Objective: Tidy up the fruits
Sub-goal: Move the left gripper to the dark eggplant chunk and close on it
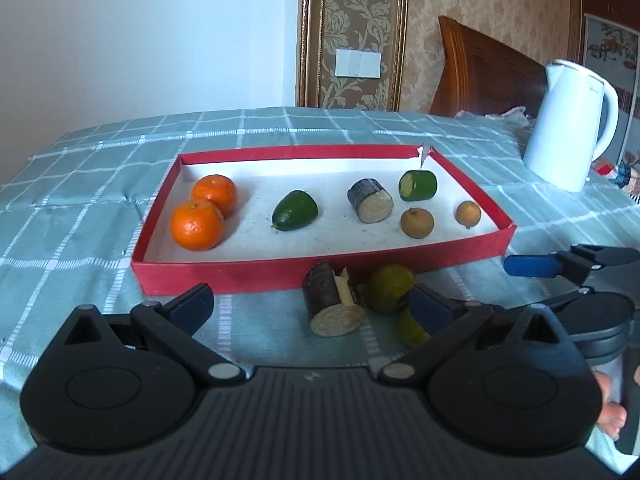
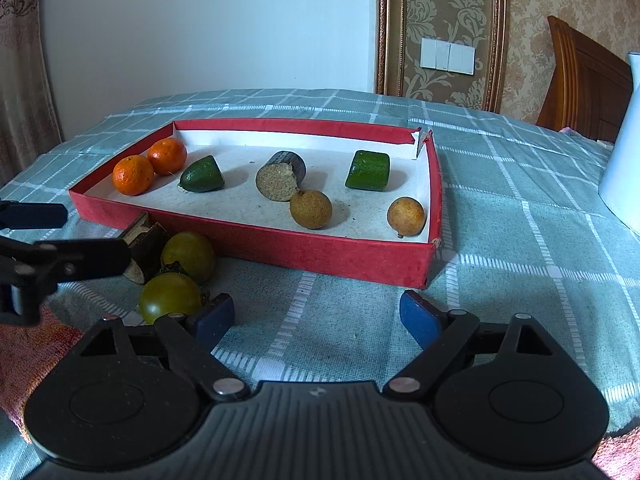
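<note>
A red tray (image 1: 320, 270) (image 2: 280, 246) holds two oranges (image 1: 197, 225) (image 2: 133, 175), two green cucumber pieces (image 1: 295, 211) (image 2: 367, 171), a dark sugarcane piece (image 1: 371, 201) (image 2: 280, 176) and two brown longans (image 1: 417, 223) (image 2: 311, 209). In front of the tray lie another sugarcane piece (image 1: 330, 306) (image 2: 146, 250) and two green-yellow fruits (image 1: 390, 288) (image 2: 170, 297). My left gripper (image 1: 312, 304) is open and empty, fingers either side of the loose sugarcane. My right gripper (image 2: 316, 316) is open and empty, just right of the green fruits.
A white kettle (image 1: 570, 126) stands at the right of the tray on the checked green tablecloth (image 2: 520, 220). A wooden chair back (image 1: 480, 72) and the wall lie behind. The right gripper's fingers (image 1: 532, 266) show at the right of the left wrist view.
</note>
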### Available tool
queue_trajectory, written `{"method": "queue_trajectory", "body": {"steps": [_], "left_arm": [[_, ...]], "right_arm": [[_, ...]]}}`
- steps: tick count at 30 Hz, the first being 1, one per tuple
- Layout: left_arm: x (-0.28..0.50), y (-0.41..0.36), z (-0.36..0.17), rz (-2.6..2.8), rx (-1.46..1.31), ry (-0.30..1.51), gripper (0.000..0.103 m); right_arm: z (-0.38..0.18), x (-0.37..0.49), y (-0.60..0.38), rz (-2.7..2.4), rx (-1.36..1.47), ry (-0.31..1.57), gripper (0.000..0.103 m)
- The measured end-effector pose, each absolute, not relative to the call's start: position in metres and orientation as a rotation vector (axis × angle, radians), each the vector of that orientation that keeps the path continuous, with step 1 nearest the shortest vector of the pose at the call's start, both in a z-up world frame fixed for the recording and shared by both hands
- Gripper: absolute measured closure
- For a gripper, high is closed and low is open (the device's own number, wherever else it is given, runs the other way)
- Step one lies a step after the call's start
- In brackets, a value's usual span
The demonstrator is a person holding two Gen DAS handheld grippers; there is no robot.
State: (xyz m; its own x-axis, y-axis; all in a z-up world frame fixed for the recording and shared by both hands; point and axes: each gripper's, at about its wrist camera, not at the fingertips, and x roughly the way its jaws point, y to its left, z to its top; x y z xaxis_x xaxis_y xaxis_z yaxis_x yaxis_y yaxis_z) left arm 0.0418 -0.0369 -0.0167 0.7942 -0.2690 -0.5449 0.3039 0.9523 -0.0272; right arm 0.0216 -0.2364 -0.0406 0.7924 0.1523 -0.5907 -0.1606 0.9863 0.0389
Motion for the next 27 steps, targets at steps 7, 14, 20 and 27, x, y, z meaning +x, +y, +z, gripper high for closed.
{"method": "queue_trajectory", "body": {"steps": [7, 14, 20, 27], "left_arm": [[0.050, -0.040, -0.023, -0.288, 0.029, 0.591, 0.003], [0.051, -0.037, -0.027, -0.294, 0.007, 0.589, 0.015], [0.048, -0.037, -0.029, -0.319, 0.018, 0.592, 0.018], [0.055, -0.022, -0.035, -0.310, -0.015, 0.633, 0.017]], "right_arm": [[-0.041, 0.022, -0.236, 0.168, -0.013, 0.634, 0.013], [-0.041, 0.022, -0.236, 0.168, -0.014, 0.634, 0.012], [-0.041, 0.022, -0.236, 0.169, -0.013, 0.634, 0.012], [-0.041, 0.022, -0.234, 0.169, -0.015, 0.635, 0.011]]}}
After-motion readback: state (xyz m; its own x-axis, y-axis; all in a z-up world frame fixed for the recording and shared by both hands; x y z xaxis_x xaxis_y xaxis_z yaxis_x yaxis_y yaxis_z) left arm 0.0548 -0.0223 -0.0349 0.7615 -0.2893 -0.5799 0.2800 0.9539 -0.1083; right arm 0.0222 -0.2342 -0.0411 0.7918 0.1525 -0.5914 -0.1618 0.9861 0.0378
